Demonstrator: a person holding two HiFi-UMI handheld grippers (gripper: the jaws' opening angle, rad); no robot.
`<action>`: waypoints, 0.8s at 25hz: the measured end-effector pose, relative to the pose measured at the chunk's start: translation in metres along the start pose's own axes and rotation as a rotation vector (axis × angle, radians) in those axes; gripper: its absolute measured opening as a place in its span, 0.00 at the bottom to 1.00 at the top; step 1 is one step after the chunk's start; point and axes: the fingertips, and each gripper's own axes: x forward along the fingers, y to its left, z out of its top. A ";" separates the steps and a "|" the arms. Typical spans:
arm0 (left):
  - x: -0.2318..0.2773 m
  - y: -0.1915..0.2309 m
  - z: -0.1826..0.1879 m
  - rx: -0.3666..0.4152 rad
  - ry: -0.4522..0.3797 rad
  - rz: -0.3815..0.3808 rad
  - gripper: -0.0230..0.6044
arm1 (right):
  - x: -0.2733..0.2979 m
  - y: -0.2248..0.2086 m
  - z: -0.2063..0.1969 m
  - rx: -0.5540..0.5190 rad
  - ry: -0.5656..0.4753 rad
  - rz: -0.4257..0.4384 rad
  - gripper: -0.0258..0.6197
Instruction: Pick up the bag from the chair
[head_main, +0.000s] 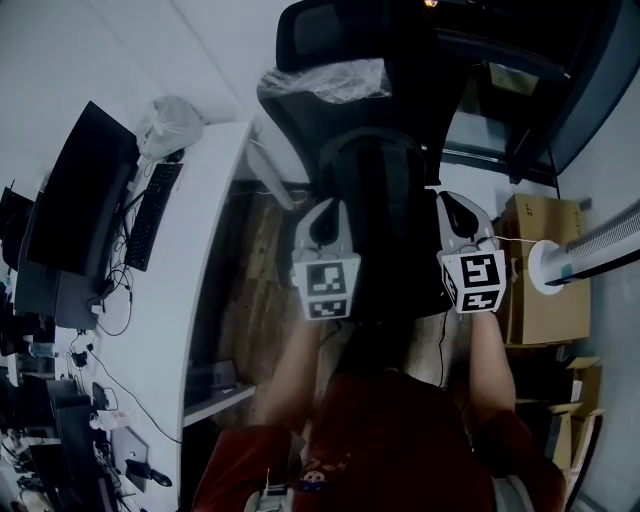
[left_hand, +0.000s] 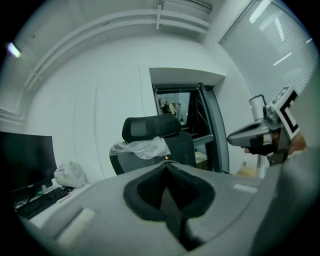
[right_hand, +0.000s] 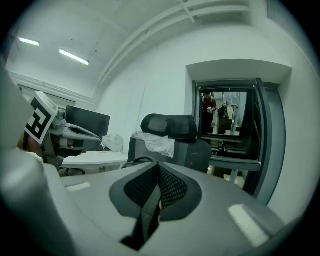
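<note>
Two tools approach side by side: left gripper (head_main: 325, 212) and right gripper (head_main: 456, 205), each held near level with its jaws pressed together on nothing. The dark bag (head_main: 372, 175) stands on the seat of the chair (head_main: 335, 45), just beyond and between them, against the backrest. For this approach step, the jaws should part before arrival. One gripper best takes the top handle while the other steadies the bag's side, lifting clear of the backrest.

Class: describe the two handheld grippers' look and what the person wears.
The left gripper and right gripper are light grey wedge-shaped shells, each carrying a white cube with black square markers. Their fingers have black mesh pads. The person wears a red top.
</note>
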 end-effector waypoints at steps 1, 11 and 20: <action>0.009 0.007 -0.002 -0.005 0.003 0.002 0.03 | 0.012 0.000 0.002 -0.003 0.002 0.004 0.04; 0.086 0.060 -0.017 -0.036 0.032 -0.028 0.03 | 0.110 -0.003 0.010 -0.023 0.041 0.027 0.04; 0.125 0.073 -0.028 -0.033 0.049 -0.068 0.04 | 0.150 -0.008 0.004 -0.018 0.057 0.023 0.05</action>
